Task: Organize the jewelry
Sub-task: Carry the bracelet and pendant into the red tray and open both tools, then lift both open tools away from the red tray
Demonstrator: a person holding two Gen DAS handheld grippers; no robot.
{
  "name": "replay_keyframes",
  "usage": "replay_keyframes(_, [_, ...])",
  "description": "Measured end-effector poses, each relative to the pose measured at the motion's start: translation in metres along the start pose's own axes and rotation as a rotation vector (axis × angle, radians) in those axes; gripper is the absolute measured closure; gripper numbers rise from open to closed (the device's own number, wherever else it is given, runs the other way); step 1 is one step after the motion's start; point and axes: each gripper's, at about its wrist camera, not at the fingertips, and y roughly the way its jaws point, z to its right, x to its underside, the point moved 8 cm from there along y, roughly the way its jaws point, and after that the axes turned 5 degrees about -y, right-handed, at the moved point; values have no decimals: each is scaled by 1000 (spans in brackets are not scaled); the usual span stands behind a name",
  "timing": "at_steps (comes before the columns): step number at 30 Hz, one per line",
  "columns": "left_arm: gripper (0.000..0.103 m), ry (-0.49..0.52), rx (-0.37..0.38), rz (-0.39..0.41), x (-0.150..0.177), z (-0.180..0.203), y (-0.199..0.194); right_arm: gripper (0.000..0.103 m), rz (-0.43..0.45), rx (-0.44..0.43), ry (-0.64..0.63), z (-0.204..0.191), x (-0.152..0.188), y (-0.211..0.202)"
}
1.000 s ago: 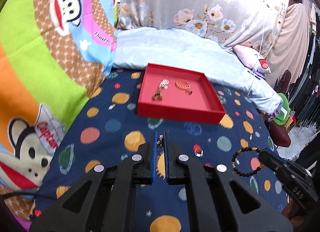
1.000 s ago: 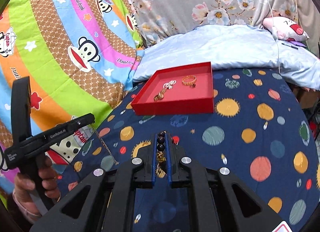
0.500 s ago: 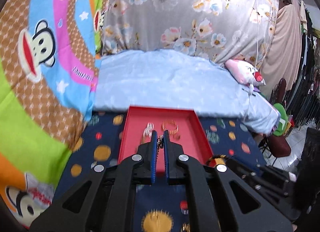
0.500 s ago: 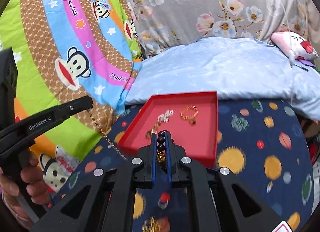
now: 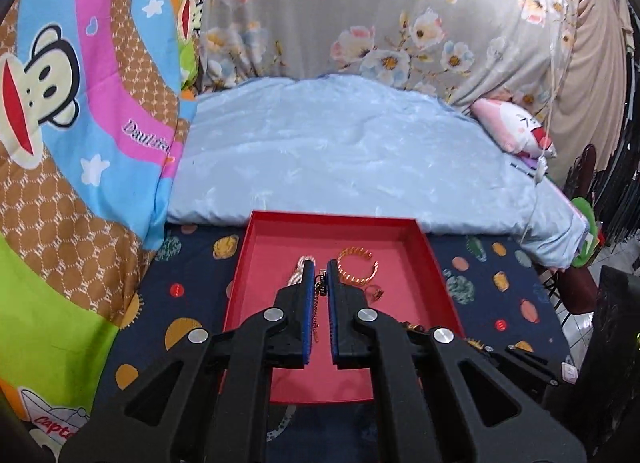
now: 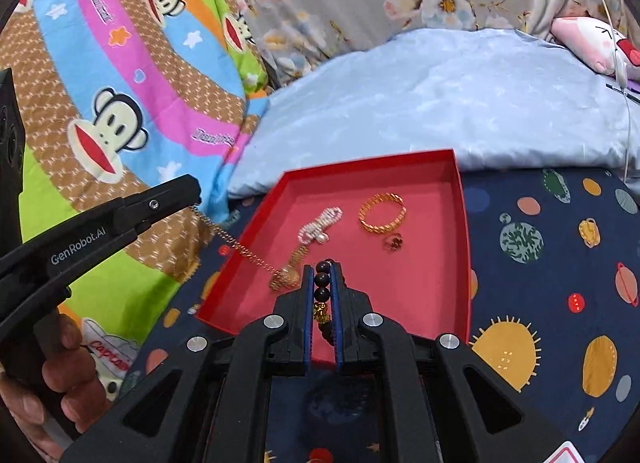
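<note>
A red tray [image 5: 434,263] [image 6: 464,223] lies on the dark planet-print sheet. In it lie a gold bangle [image 6: 382,212] [image 5: 356,265], a white bead piece [image 6: 322,225] and a small ring [image 6: 394,243]. My left gripper [image 5: 320,269] is shut on a gold chain [image 6: 240,247] that hangs from its tip [image 6: 188,193] down into the tray's left side. My right gripper [image 6: 322,273] is shut on a dark bead bracelet [image 6: 322,287] and holds it over the tray's near part.
A pale blue folded blanket [image 5: 340,159] lies right behind the tray. A bright monkey-print quilt [image 6: 100,111] rises on the left. A pink plush pillow [image 5: 516,131] sits at the back right. Dark furniture [image 5: 616,343] stands at the bed's right edge.
Both grippers have moved forward to the tray. The chain's lower end now rests in the tray, and the bead bracelet is now over the tray's near part.
</note>
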Motion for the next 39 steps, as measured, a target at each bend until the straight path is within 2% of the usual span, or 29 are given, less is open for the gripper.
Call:
replay_keyframes(2, [97, -8, -13, -27, 8, -6, 12, 93, -16, 39, -2, 10, 5, 7])
replay_keyframes(3, [94, -15, -34, -36, 13, -11, 17, 88, -15, 73, -1, 17, 6, 8])
replay_keyframes(5, [82, -21, -59, -43, 19, -20, 21, 83, -1, 107, -2, 24, 8, 4])
replay_keyframes(7, [64, -39, -88, -35, 24, -31, 17, 79, 23, 114, 9, 29, 9, -7])
replay_keyframes(12, [55, -63, -120, -11, 43, -49, -7, 71, 66, 120, 10, 28, 27, -40])
replay_keyframes(15, [48, -66, -143, -6, 61, -57, -21, 70, 69, 117, 11, 22, 52, -58])
replay_keyframes(21, [47, -105, -160, -62, 115, -75, -43, 70, 31, 112, 8, 6, 101, -76])
replay_keyframes(24, [41, -130, -163, -92, 142, -83, -54, 70, 11, 116, 1, -1, 123, -83])
replay_keyframes(29, [41, -162, -147, -136, 177, -86, -71, 70, -24, 112, 0, -10, 153, -92])
replay_keyframes(35, [40, -139, -100, -184, 208, -65, -83, 70, -42, 128, 12, -10, 176, -102])
replay_keyframes(39, [40, -107, -49, -207, 219, -34, -82, 70, -46, 143, 26, -3, 183, -111])
